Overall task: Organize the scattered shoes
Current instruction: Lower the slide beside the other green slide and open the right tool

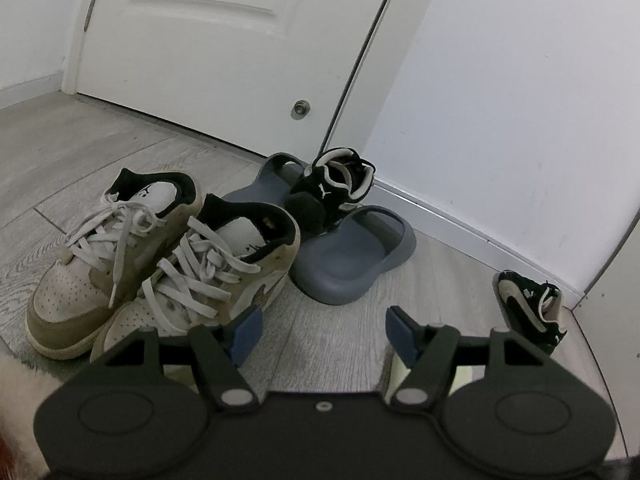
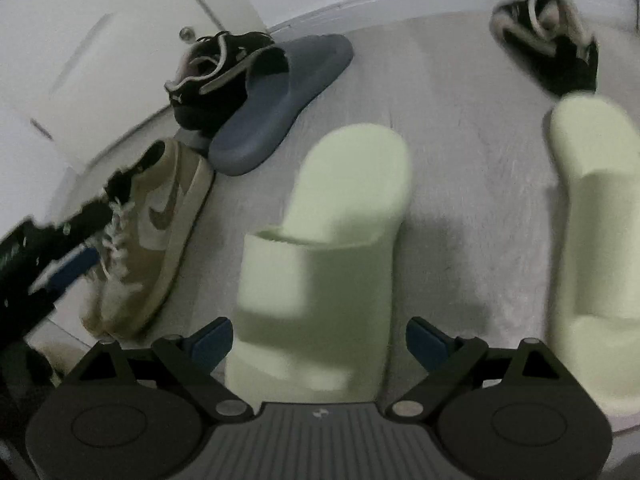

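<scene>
In the left wrist view, a pair of tan-and-white sneakers (image 1: 120,256) stands side by side at the left. My left gripper (image 1: 324,328) is open just in front of the nearer one, holding nothing. Two blue-grey slides (image 1: 352,268) lie by the wall with a small black sneaker (image 1: 336,192) resting on them. Its mate (image 1: 532,308) lies at the right. In the blurred right wrist view, my right gripper (image 2: 320,340) is open with a pale green slide (image 2: 328,248) between its fingers. A second green slide (image 2: 592,240) lies to the right, below the lone black sneaker (image 2: 548,40).
A white door (image 1: 200,40) with a metal stop (image 1: 301,109) closes the back. A white wall and baseboard (image 1: 480,232) run along the right. The floor (image 1: 80,152) is grey wood planks. A fuzzy white rug (image 1: 16,380) shows at the lower left.
</scene>
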A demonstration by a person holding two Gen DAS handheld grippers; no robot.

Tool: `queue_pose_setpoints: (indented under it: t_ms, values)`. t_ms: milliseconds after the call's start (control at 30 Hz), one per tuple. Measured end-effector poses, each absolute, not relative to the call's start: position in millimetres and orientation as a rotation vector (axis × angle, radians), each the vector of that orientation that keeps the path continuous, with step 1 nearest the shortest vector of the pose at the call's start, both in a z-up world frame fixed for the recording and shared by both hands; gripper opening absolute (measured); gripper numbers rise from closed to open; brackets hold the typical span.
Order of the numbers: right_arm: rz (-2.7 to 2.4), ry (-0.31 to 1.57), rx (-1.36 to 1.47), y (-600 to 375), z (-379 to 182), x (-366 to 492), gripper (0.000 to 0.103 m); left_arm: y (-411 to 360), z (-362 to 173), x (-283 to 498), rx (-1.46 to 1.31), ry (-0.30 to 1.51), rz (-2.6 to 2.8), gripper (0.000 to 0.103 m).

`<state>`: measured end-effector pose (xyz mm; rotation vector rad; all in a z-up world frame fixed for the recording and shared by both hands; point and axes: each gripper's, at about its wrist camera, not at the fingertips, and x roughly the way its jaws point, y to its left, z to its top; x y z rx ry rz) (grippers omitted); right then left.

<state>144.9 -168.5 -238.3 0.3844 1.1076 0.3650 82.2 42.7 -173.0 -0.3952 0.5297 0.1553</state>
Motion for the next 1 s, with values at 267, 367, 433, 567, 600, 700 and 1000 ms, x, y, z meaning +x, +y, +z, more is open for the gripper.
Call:
queue_pose_setpoints:
  t_ms: [267,367,433,567,600,700,1000]
  values:
    - [0.506,0.999,0.211,-130,-240,156,0.076,44,-173,82,-0.403,0.524,0.153,0.069]
    - [0.606,0.982,0.158,-112,-239,161,0.076,45,-173,82,-0.405,0.525,0.153,0.069]
    - [0.623,0.982,0.145,-100,-238,165,0.076,45,-173,82,-0.409,0.525,0.152,0.069]
    - [0.652,0.977,0.131,-94,-237,168,0.078,45,-173,83,-0.409,0.526,0.149,0.069]
    - [0.665,0.972,0.125,-94,-237,168,0.078,45,-173,83,-0.408,0.526,0.148,0.069]
    - [0.651,0.946,0.128,-105,-230,164,0.079,46,-173,83,-0.412,0.526,0.151,0.069]
    - [0.117,0.687,0.043,-239,-196,133,0.103,45,-173,83,-0.409,0.523,0.149,0.069]
